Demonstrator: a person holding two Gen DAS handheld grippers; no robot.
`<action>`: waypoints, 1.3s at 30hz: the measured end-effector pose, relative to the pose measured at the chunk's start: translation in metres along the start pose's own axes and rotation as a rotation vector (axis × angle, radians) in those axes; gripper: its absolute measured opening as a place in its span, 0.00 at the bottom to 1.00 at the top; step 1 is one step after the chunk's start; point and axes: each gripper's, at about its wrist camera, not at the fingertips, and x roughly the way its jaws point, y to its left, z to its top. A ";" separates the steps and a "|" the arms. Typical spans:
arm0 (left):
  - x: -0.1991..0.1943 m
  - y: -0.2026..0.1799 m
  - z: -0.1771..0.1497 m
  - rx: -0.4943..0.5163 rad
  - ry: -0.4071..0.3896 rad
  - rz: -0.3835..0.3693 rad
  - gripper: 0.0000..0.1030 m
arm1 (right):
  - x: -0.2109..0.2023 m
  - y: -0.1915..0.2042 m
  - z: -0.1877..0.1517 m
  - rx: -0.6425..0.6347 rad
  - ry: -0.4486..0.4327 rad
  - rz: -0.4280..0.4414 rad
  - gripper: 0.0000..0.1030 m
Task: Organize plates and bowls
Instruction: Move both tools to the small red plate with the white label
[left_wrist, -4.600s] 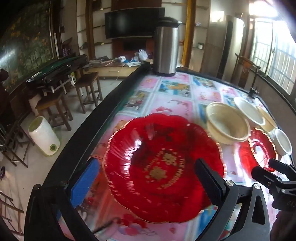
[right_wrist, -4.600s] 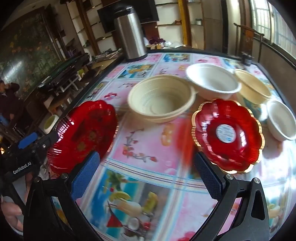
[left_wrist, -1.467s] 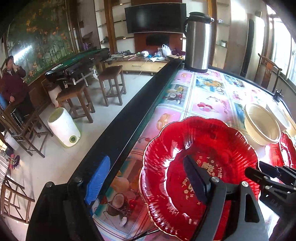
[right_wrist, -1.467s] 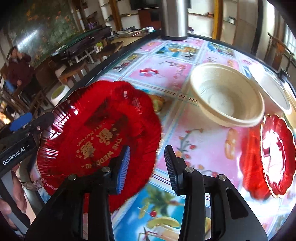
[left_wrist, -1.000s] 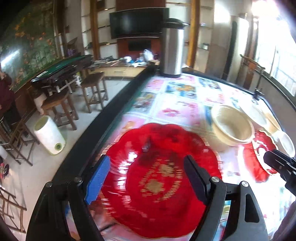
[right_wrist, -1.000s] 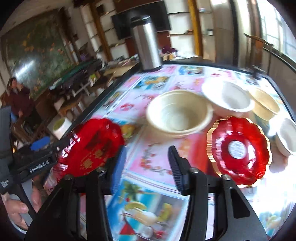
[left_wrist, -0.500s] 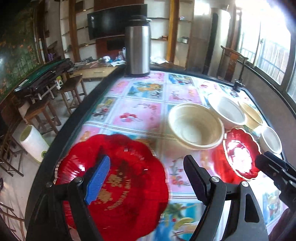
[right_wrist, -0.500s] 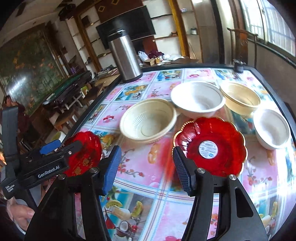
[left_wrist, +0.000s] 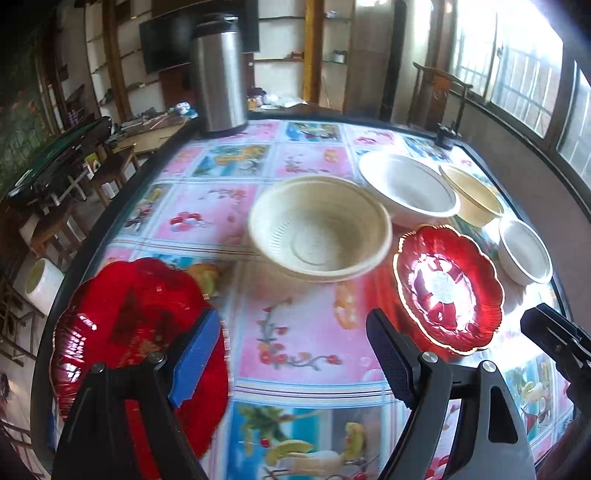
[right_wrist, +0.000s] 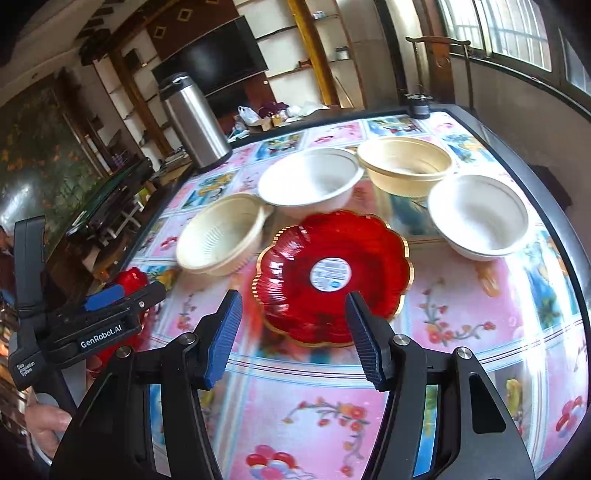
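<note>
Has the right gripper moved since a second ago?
Yes. The right gripper has swung toward the small red plate, which now lies between its open jaws, farther from the steel flask.

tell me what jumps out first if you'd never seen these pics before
Two glossy red scalloped plates stand out: the small red plate, gold-rimmed with a round sticker, just ahead of the open right gripper, and the large red plate at the table's left edge. Behind them sit pale bowls, the ribbed cream bowl nearest.

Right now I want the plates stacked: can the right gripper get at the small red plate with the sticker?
Probably yes: the right gripper is open and empty, facing the small red plate with bare tablecloth between.
</note>
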 end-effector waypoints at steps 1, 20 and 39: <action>0.001 -0.004 0.001 0.009 -0.001 -0.002 0.79 | 0.000 -0.002 0.000 0.003 0.001 0.003 0.56; 0.026 -0.002 0.035 0.014 -0.006 0.069 0.79 | 0.041 0.015 0.030 -0.026 0.049 0.036 0.57; 0.026 -0.053 0.022 0.053 0.049 -0.050 0.79 | 0.032 -0.047 0.015 0.071 0.084 -0.054 0.56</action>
